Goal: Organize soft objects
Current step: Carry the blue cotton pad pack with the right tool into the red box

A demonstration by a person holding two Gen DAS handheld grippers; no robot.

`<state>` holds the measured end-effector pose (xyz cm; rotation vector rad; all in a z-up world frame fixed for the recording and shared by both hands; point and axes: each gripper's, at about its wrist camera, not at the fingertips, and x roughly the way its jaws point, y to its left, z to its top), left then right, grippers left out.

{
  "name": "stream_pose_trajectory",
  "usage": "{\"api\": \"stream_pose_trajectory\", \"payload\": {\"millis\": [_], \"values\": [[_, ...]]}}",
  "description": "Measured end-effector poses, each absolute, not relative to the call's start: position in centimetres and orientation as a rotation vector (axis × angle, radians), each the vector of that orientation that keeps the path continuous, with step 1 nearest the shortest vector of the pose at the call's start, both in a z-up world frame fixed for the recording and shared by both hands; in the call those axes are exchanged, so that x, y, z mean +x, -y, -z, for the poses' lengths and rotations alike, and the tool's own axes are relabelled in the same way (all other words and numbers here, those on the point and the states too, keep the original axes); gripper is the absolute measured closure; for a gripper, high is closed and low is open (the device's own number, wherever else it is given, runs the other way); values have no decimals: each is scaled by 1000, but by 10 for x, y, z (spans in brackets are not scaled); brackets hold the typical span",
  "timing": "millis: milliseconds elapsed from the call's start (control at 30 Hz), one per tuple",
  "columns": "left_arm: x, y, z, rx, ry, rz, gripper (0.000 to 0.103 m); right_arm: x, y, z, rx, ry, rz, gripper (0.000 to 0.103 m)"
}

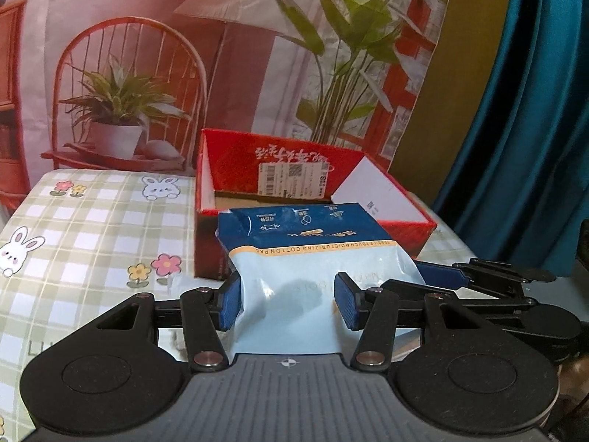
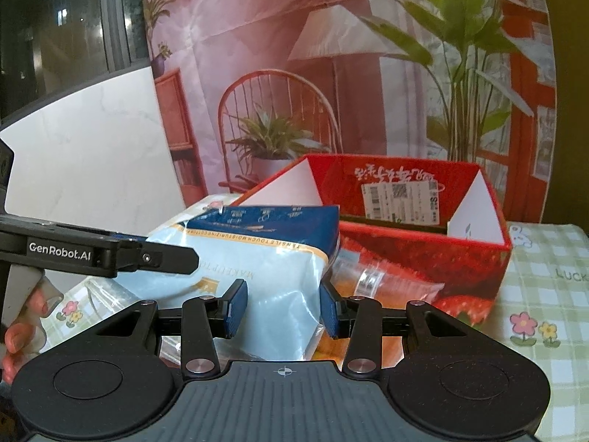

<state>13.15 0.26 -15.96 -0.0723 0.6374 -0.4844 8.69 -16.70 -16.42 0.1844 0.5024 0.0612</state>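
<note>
A printed backdrop [image 1: 147, 55] of a red chair, a lamp and potted plants hung behind the counter [image 1: 92, 221], which wore a green checked cloth with rabbits and flowers; a teal curtain [image 1: 515, 110] fell at the right of the left wrist view.

The left gripper [image 1: 289, 304] had its blue fingers [image 1: 232, 304] pressed into the sides of a pale blue and navy cotton pad pack [image 1: 305, 258], the film dimpling at the left pad, so it read as clamped on the near end of the pack. The right gripper [image 2: 281, 307] was likewise closed on the same pack [image 2: 257, 258], its fingers [image 2: 235, 309] squeezing the soft lower part from the other side. In the right wrist view the other gripper's black finger lay along the pack's left flank, and a person's fingertips [image 2: 18, 335] showed at the lower left edge.

The pack seemed to be held above the cloth, just before the red box [image 1: 316, 191], its far end overlapping the box's near wall. The box stood open, with a shipping label on its inner far wall and white flaps folded in. Other plastic-wrapped packets [image 2: 386, 283] lay on the cloth just beside the box.

The step in hand looked like carrying the pack to the box. Next, I judged, both hands would need to clear the near wall together, move forward over the opening, then let go evenly so the floppy pack did not sag or catch on a flap.
</note>
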Motion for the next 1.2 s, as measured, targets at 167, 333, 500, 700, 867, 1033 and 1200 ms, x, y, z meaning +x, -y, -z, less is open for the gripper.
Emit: {"api": "stream_pose_trajectory", "payload": {"millis": [167,333,500,700,867,1033,1200], "values": [[137,0,150,-77,-614,497,48,91,174,152,168,-478,-68,63],[151,5,135,-58,-575,499,48,102,178,140,124,-459,-76,63],[187,22,122,-34,-546,516,48,131,195,127,93,-437,-61,63],[240,49,123,14,-530,496,48,178,226,129,87,-424,-30,62],[281,69,135,62,-599,472,48,221,245,150,67,-491,0,62],[310,78,156,104,-671,455,48,253,244,174,11,-589,3,63],[326,75,173,107,-731,448,48,271,242,192,16,-679,6,63]]}}
